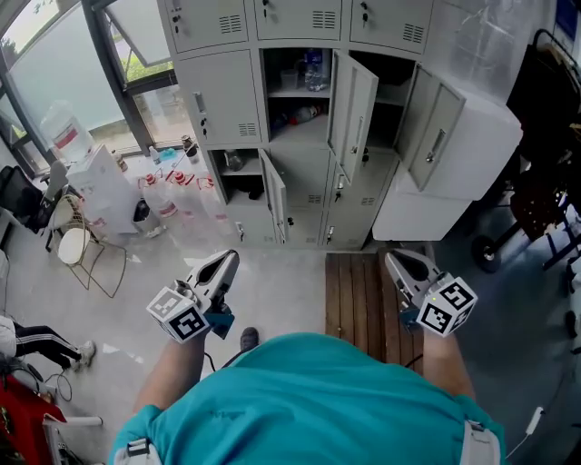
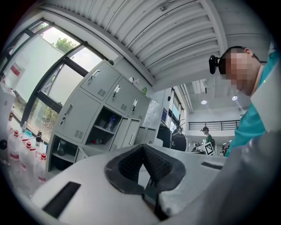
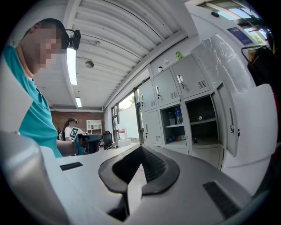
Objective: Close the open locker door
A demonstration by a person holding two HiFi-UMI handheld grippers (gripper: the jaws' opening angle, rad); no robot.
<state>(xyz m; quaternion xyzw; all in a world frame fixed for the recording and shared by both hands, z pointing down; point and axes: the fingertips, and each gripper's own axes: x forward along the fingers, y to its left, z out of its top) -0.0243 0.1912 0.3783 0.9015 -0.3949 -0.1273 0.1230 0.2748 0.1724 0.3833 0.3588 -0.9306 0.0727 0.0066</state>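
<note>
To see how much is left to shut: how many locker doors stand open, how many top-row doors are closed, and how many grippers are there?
Open locker doors: 3
Closed top-row doors: 3
Grippers, left gripper and right gripper: 2
Total: 8

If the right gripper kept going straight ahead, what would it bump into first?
Nothing nearby. The way ahead of the right gripper looks free until the grey lockers. It would probably hit a closed door just left of the open shelves, though depth is hard to judge.
</note>
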